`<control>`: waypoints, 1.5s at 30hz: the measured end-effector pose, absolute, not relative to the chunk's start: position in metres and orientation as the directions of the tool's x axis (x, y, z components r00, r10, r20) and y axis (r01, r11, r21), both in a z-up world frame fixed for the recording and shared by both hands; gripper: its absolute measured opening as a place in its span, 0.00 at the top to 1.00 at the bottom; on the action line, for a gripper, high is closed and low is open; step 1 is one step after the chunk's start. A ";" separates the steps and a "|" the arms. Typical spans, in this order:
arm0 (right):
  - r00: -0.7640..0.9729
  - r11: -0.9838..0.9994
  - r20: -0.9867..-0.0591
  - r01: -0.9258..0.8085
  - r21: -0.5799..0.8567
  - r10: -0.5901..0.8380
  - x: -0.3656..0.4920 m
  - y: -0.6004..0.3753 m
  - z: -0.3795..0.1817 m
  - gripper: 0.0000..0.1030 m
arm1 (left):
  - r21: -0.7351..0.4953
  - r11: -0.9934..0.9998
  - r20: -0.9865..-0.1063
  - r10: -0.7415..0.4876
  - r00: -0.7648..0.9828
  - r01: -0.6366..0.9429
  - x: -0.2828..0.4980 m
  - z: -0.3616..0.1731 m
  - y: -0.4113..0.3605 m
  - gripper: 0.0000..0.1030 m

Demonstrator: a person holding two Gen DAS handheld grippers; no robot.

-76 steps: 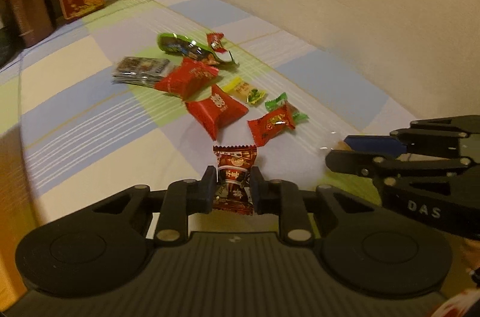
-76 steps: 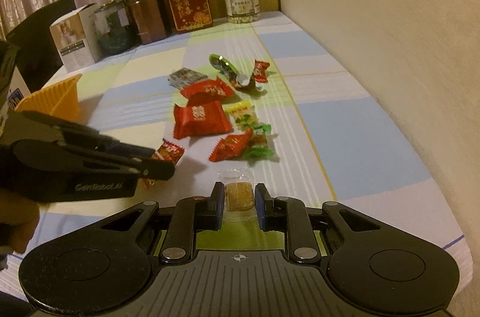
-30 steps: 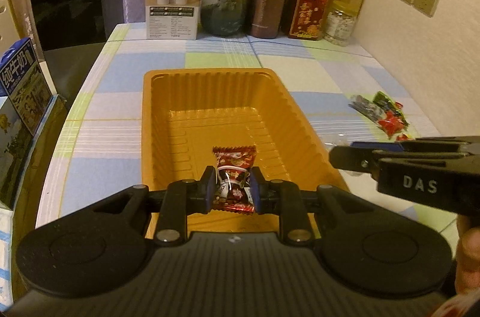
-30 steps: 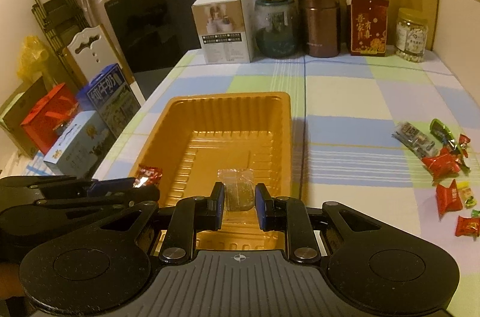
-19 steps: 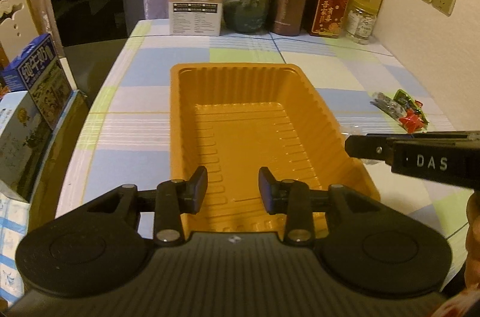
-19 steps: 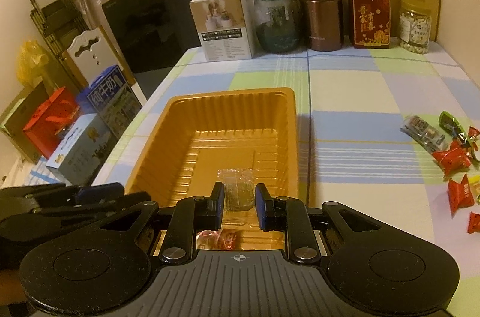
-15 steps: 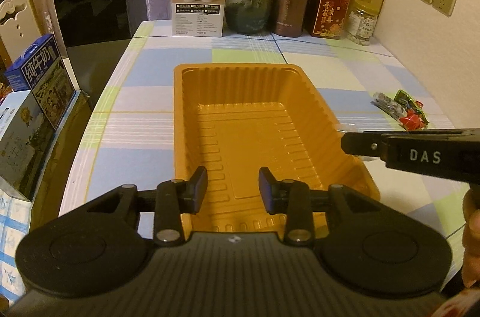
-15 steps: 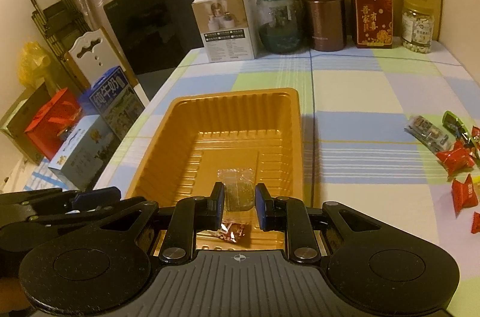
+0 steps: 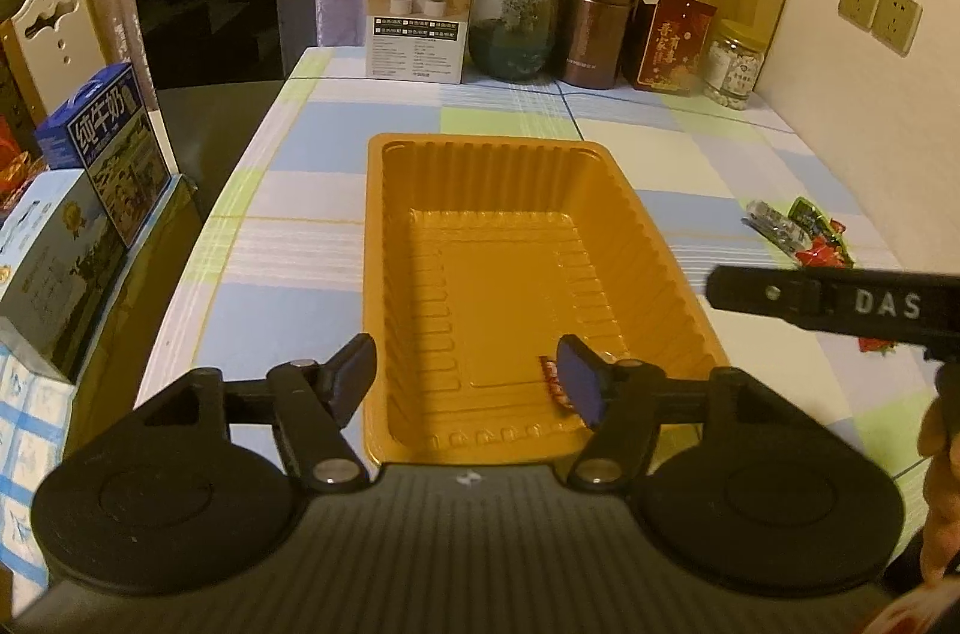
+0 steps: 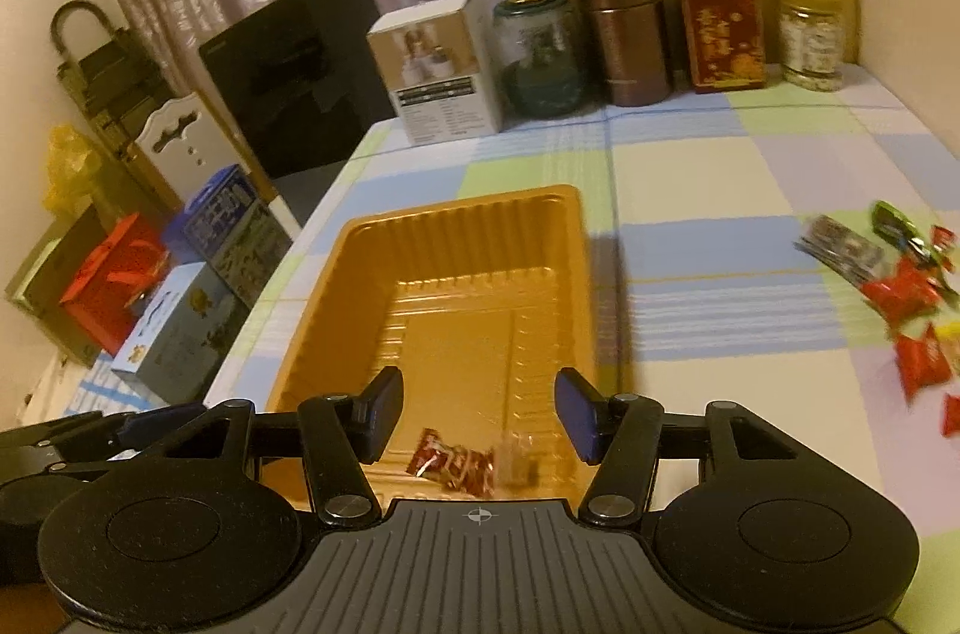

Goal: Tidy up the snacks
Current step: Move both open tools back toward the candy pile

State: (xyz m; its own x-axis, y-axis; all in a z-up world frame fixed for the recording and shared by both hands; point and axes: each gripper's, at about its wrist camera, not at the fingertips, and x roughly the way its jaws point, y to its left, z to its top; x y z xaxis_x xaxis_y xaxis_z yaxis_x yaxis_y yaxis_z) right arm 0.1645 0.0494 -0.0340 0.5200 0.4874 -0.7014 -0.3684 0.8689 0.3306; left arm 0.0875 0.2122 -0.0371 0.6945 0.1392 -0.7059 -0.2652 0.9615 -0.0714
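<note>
right wrist view: the right gripper (image 10: 477,409) has its jaws spread wide and empty above the near end of the orange tray (image 10: 312,298). just below the jaws, a red candy (image 10: 453,457) and a clear-wrapped snack (image 10: 516,460) lie inside the tray. the left gripper (image 9: 465,376) is likewise released. loose snacks (image 10: 906,298) lie far right on the checked tablecloth (image 10: 720,166); jars and boxes line the far edge before curtains.

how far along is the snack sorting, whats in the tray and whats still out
Done: a red-wrapped candy and a clear-wrapped snack lie at the near end of the orange tray. In hand: nothing; the left gripper and right gripper are both open. Left: the pile of snacks on the tablecloth.
</note>
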 end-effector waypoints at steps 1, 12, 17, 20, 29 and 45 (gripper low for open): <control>0.526 0.876 -0.704 -0.359 0.324 0.476 0.161 0.044 -0.032 0.45 | -0.077 0.960 -0.706 0.138 0.695 -0.269 0.085 -0.036 0.211 0.35; 0.600 0.928 -0.709 -0.266 0.260 0.370 0.114 -0.003 -0.013 0.42 | -0.104 0.952 -0.702 0.135 0.699 -0.288 0.059 -0.024 0.180 0.25; 0.636 0.950 -0.707 -0.241 0.200 0.310 0.094 -0.027 -0.007 0.35 | -0.098 0.957 -0.690 0.132 0.711 -0.273 0.052 -0.019 0.155 0.19; 0.657 0.961 -0.701 -0.214 0.178 0.276 0.084 -0.045 -0.004 0.30 | -0.103 0.961 -0.685 0.117 0.719 -0.255 0.053 -0.018 0.139 0.17; 0.697 0.984 -0.695 -0.087 0.158 0.174 0.070 -0.106 0.002 0.29 | -0.124 0.979 -0.673 0.037 0.739 -0.161 0.062 -0.018 0.082 0.10; 0.715 0.987 -0.698 0.092 0.134 0.028 0.060 -0.186 0.003 0.29 | -0.131 0.990 -0.671 -0.053 0.739 -0.047 0.081 -0.021 0.019 0.10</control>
State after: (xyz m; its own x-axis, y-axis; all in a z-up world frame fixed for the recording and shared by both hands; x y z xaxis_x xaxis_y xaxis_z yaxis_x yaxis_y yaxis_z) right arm 0.0600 -0.1859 0.0027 0.7151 0.0282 -0.6984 0.0923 0.9866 0.1343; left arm 0.0809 0.0190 -0.0213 0.7391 -0.0534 -0.6715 -0.0471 0.9903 -0.1306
